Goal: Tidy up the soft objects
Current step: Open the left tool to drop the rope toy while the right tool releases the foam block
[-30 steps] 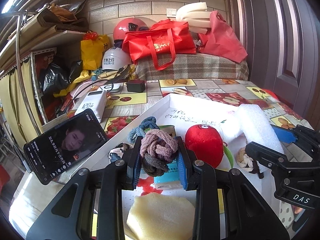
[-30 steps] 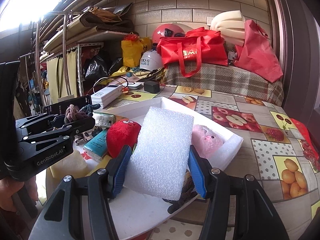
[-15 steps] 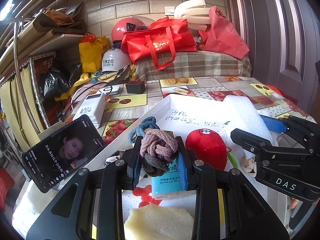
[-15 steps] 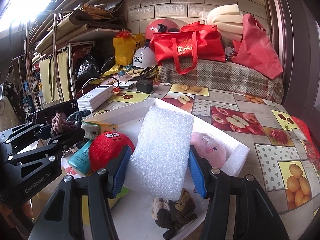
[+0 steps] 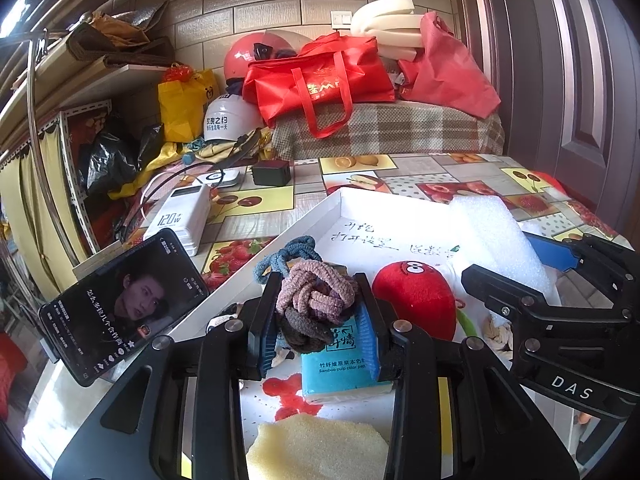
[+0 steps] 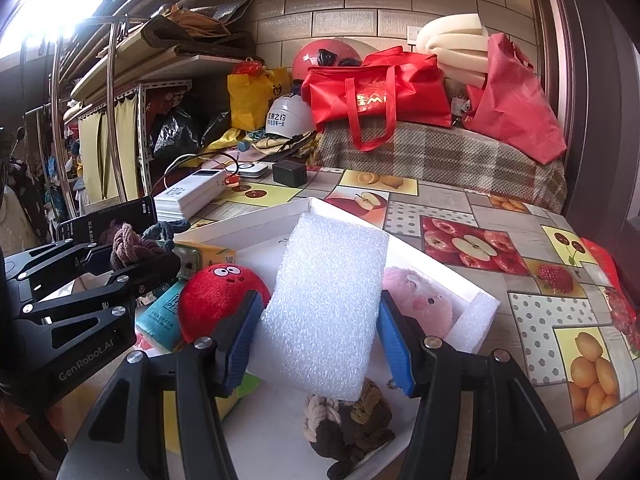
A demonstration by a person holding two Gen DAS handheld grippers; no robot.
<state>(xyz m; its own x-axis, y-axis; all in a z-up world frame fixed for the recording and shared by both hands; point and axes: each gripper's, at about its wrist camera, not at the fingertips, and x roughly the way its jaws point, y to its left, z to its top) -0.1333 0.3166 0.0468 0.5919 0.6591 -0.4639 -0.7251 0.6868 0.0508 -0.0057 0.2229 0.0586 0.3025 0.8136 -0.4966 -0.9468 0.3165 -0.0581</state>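
Note:
My left gripper (image 5: 318, 282) hovers low over the white tray (image 5: 320, 220). Its jaws are opening, and the blue pads still touch the knotted pink-and-brown hair-tie bundle (image 5: 316, 300) between them. The bundle sits above a blue tissue pack (image 5: 340, 368). My right gripper (image 6: 320, 300) is opening around a white foam sheet (image 6: 328, 300). A gap shows at the right pad, and the sheet's lower edge rests on a brown knotted bundle (image 6: 348, 424). A red plush (image 6: 216, 292) and a pink plush (image 6: 416, 300) lie in the tray beside the sheet. A yellow sponge (image 5: 316, 448) lies below my left gripper.
A propped phone (image 5: 120, 304), a white power bank (image 5: 180, 216) and a black adapter (image 5: 272, 172) stand left of and behind the tray. Red bags (image 5: 320, 80) and helmets crowd the table's far end. A door (image 5: 580, 80) is on the right, with shelves on the left.
The right gripper's jaws have spread, and the foam sheet has slumped lower onto the brown knot. The left jaws stand slightly wider around the hair-tie bundle. Neither hand has shifted in the last half second.

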